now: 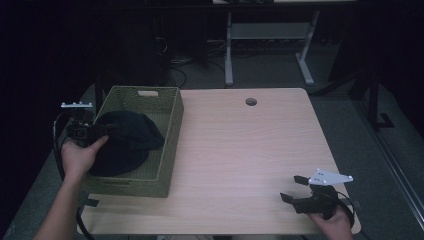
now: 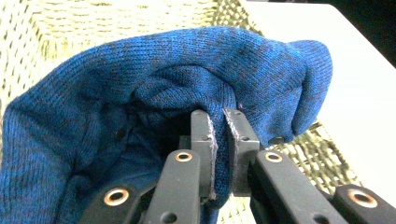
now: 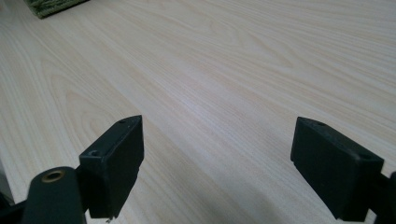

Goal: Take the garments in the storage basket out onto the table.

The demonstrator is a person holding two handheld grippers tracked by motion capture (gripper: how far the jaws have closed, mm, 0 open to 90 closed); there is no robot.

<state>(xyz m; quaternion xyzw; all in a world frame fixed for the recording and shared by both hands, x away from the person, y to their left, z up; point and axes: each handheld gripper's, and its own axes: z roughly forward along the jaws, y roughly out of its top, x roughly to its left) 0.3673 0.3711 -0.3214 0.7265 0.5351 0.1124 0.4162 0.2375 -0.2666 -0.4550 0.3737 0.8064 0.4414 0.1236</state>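
Note:
A blue knitted garment (image 2: 187, 79), dark in the high view (image 1: 127, 142), lies in the green woven basket (image 1: 170, 150) at the table's left. My left gripper (image 1: 107, 129) reaches in over the basket's left rim. Its jaws pinch a fold of the knit (image 2: 219, 121), which rises bunched over the pads (image 2: 238, 140). At the table's front right corner my right gripper (image 1: 294, 188) rests low, jaws wide apart. In the right gripper view only bare wood lies between its fingers (image 3: 112, 163).
The light wooden table (image 1: 250, 150) has a round cable hole (image 1: 251, 101) near its far edge. A corner of the basket (image 3: 51, 5) shows far off in the right gripper view. Beyond the table stand desk legs (image 1: 229, 55) and cables on a dark floor.

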